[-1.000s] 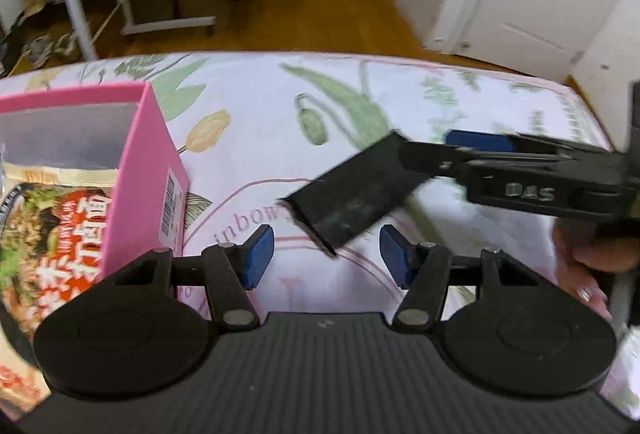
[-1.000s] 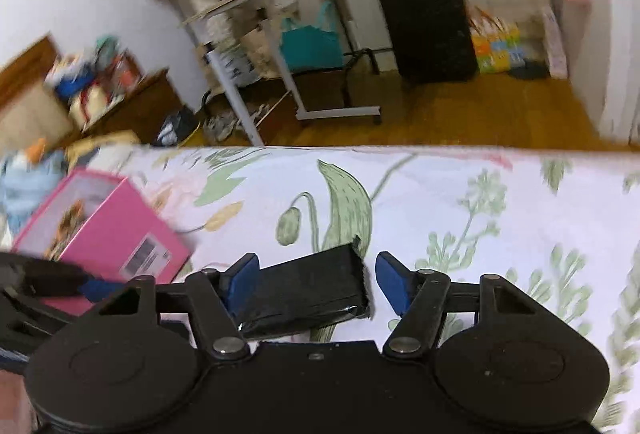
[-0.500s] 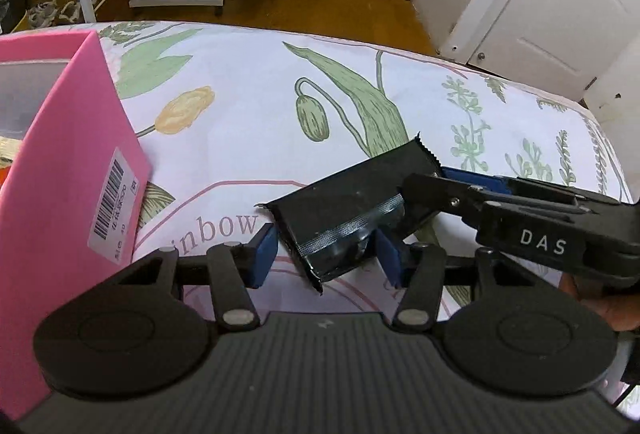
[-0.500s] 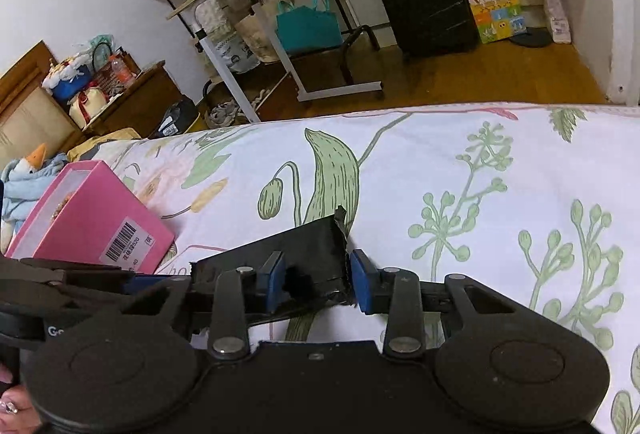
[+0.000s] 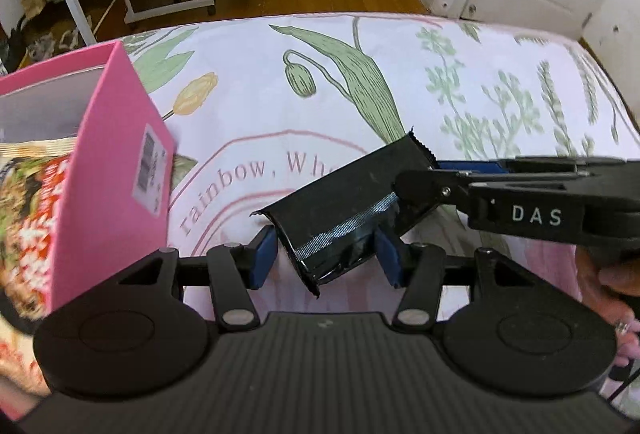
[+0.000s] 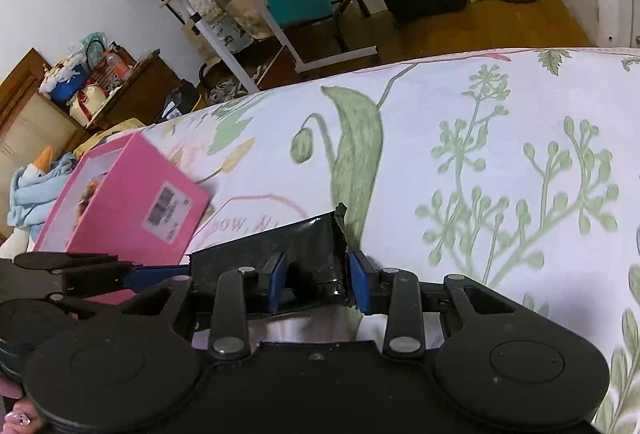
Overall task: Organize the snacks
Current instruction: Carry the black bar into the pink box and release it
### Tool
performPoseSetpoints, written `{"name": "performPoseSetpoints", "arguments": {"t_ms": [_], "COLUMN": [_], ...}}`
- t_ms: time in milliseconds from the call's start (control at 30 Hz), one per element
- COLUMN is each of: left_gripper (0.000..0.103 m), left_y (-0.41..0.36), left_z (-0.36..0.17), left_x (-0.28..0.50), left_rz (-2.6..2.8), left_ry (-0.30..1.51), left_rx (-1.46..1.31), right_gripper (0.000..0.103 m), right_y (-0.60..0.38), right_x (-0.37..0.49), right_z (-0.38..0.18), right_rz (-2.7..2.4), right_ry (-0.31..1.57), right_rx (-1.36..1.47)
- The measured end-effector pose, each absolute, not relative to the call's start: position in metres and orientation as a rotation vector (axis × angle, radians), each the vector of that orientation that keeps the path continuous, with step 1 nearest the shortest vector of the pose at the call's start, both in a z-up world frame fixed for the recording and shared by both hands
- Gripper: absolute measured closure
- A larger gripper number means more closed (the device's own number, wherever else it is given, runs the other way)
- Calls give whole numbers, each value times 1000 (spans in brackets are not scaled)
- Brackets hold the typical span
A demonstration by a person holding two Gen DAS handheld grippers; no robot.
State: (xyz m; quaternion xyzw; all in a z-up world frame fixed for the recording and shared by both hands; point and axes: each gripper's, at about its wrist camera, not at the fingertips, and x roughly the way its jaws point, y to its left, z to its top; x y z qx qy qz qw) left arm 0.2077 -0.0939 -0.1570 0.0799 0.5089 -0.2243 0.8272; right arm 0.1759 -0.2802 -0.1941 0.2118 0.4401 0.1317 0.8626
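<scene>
From my left camera, the black snack packet (image 5: 344,214) hangs above the flowered bed cover (image 5: 420,82), just right of the pink box (image 5: 120,170), which already holds a noodle pack (image 5: 32,194). My left tongs (image 5: 326,254) sit half spread around its lower end; the right pad seems to touch the foil, the left one I can't be sure of through the blur. If I let go with the other hand now, the packet may slip out and drop onto the bed.

From my right camera, my right tongs (image 6: 316,276) pinch the packet's far end by its torn edge. Both tongs pulling apart could rip the wrapper further, and swinging it toward the box could knock the box over.
</scene>
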Motion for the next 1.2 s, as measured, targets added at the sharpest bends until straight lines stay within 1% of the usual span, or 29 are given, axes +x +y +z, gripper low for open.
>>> {"name": "performPoseSetpoints", "arguments": {"t_ms": [100,267,733,800,1000,1200], "left_gripper": [51,51,51,51,51,50], "left_y": [-90,-77,-25,-13,28,78], "left_z": [-148,-126,-65,-55,-27,-3], "left_x": [199,188,135,127,105,100], "left_rz": [-487,-513,-575,-589,-597,-552], "left_ry": [1100,1099,1051,1040,975,928], "left_rx": [179,160,111,86,55,34], "right_gripper": [63,63,56,53,49,47], "right_y": [-272,-269,-222,-215,-183,-133], "right_x": [161,139,81,75,57,61], "right_z": [-185,-168,-107,-101,-77,-48], "right_rz": [272,255,251,256,312,414], "right_ry": [923,921,929,930,924,906], "right_rx": [419,479,407,402,377,259]}}
